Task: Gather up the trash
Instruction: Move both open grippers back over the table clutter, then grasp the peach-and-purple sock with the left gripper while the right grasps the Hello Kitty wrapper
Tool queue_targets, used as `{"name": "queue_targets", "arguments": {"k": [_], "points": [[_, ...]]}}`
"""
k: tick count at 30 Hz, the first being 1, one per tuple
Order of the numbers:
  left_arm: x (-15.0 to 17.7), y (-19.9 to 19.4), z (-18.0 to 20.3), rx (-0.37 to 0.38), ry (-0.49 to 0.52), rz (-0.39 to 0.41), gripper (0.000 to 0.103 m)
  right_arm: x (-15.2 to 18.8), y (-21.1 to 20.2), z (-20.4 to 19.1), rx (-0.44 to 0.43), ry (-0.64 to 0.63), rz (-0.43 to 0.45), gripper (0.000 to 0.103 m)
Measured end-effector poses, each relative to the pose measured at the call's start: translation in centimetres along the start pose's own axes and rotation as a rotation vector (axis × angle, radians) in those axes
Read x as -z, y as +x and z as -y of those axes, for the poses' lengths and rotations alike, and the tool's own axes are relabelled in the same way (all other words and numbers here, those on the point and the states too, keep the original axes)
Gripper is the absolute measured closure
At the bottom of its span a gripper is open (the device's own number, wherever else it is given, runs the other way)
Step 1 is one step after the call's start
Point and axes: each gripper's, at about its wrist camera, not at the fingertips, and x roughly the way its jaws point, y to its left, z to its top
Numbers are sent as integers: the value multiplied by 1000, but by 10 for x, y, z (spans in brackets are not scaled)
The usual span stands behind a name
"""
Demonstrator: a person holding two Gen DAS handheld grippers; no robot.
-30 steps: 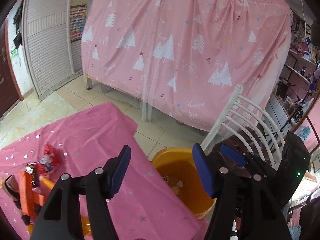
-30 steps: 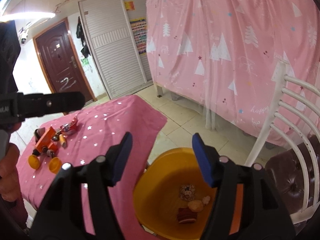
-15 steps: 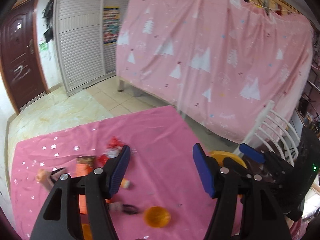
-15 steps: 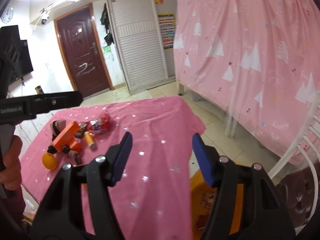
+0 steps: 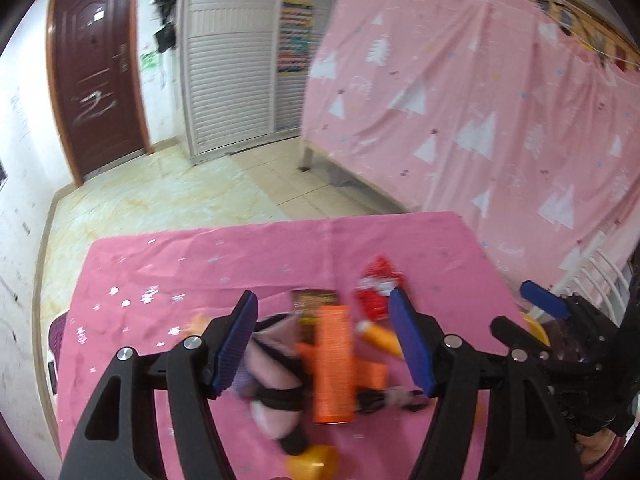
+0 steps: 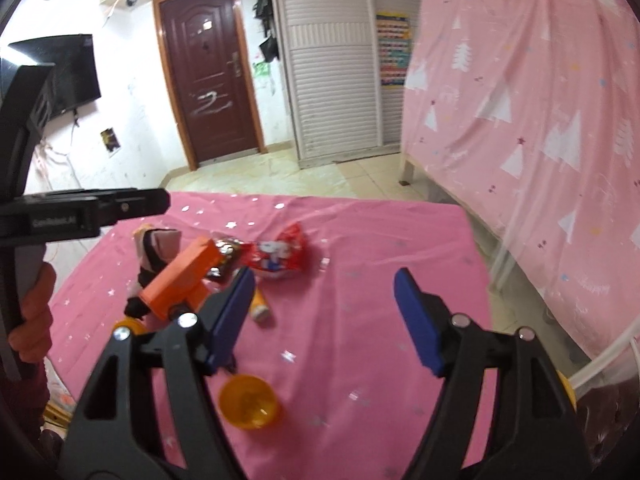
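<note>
Both grippers swung off the bin; we're over the table now. Left gripper (image 5: pixel 323 344), wide open and empty, is nearer, straddling the upright-lying orange cardboard box (image 5: pixel 333 364); right gripper (image 6: pixel 324 320) gapes empty.

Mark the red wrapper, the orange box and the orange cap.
red wrapper (image 6: pixel 280 258): right wrist view, middle of its printed face.
orange box (image 6: pixel 182 278): right wrist view, middle of its top side.
orange cap (image 6: pixel 249 401): right wrist view, inside its open bowl.

Pink-clothed table (image 6: pixel 360 280), red wrapper (image 6: pixel 280 258), orange box (image 6: pixel 180 280), orange cup (image 6: pixel 250 402)
</note>
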Motion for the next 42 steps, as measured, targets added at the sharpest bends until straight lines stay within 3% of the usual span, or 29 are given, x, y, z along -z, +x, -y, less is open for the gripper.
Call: {"name": "queue_targets", "arguments": {"k": [15,22,25,27,29,38,42], "points": [[20,27,-102,-43,-155,-63,41,-22,56,-38,-13,-79,-99,34],[33,47,-100,-7,-142,-119,41,-25,81,-43,-11,-91,-153,34],[37,57,-96,14,-135,-141,59,-27,91,-45,-7,-108,-168,34],[40,64,-95,28,-136,-154,82,-28,95,-47,-4,-117,-176,34],[42,66,-93,25,-126,-146,92,-30,102,-48,6,-121,-194,34],[43,48,-98,10,-135,-87,95,-30,122,-39,6,-93,-275,35],[39,37,-101,-7,-135,-66,95,-28,124,-40,12,-104,-278,52]]}}
